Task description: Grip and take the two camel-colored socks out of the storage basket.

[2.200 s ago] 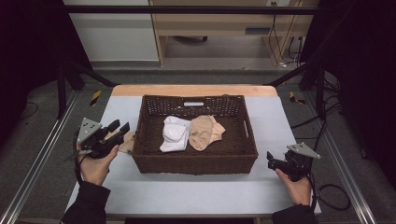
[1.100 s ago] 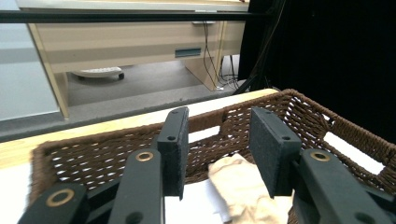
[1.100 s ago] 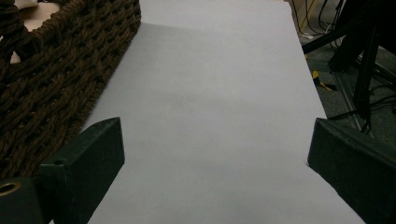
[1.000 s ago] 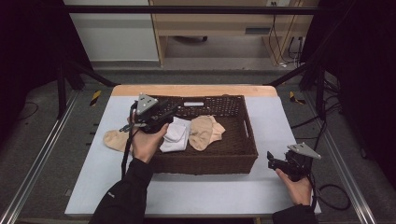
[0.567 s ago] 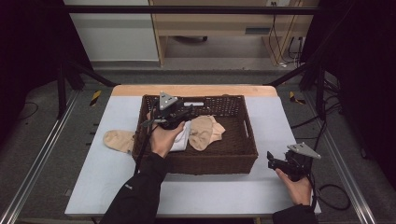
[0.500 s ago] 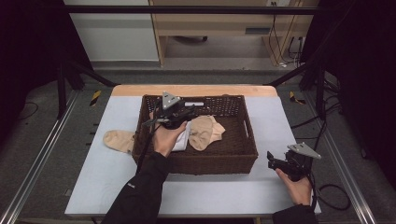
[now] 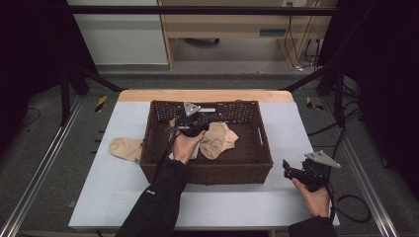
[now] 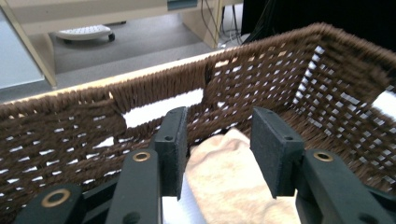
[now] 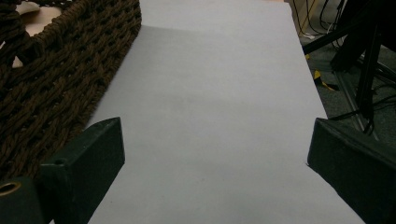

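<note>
The left tongs hang inside the dark brown woven wicker basket, near its far wall at about 12 o'clock from the basket's middle. In the left gripper view the left tongs have just been opening; the black pads stand apart with a folded beige cloth sock lying below and between them, and neither pad presses on it. A strip of white cloth shows under the left pad, just beside the beige one. From above, that beige sock lies in the basket at about 3 o'clock from the hand.

A second beige sock lies flat on the pale grey surface outside the basket — at 9 o'clock from it, touching its left wall.

The right tongs rest low over the surface at about 4 o'clock from the basket, well apart from the socks. In the right gripper view the right tongs gape wide — bare surface between them, the basket's wall at the left.
</note>
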Demonstrator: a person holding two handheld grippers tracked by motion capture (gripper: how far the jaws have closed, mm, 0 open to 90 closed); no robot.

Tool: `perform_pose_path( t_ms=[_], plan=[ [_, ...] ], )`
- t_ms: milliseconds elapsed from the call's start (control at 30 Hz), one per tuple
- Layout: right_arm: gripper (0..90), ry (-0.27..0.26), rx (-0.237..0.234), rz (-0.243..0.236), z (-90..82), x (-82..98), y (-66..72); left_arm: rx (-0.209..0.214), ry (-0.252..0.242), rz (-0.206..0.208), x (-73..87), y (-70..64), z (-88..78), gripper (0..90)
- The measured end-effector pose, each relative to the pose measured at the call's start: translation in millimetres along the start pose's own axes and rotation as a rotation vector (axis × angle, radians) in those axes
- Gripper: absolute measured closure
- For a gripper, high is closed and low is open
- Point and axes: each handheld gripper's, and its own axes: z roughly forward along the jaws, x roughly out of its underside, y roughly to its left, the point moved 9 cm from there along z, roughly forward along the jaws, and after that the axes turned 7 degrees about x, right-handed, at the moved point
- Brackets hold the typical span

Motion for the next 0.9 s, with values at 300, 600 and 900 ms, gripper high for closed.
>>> perform_pose_path(
  t_ms=[300, 600, 900],
  plan=[
    [4.3, 0.006, 0.000, 0.000, 0.2, 0.7, 0.9, 0.001, 0.069, 0.012, 12.2, 3.2, 11.1, 52.5],
    [4.3, 0.009, 0.000, -0.006, 0.9, 1.2, 1.4, 0.009, 0.191, 0.040, 28.8, 0.5, 23.1, 52.1],
    [4.3, 0.012, 0.000, -0.001, 0.4, 1.3, 1.5, 0.027, 0.271, 0.055, 41.5, -1.9, 29.4, 52.3]
  ],
)
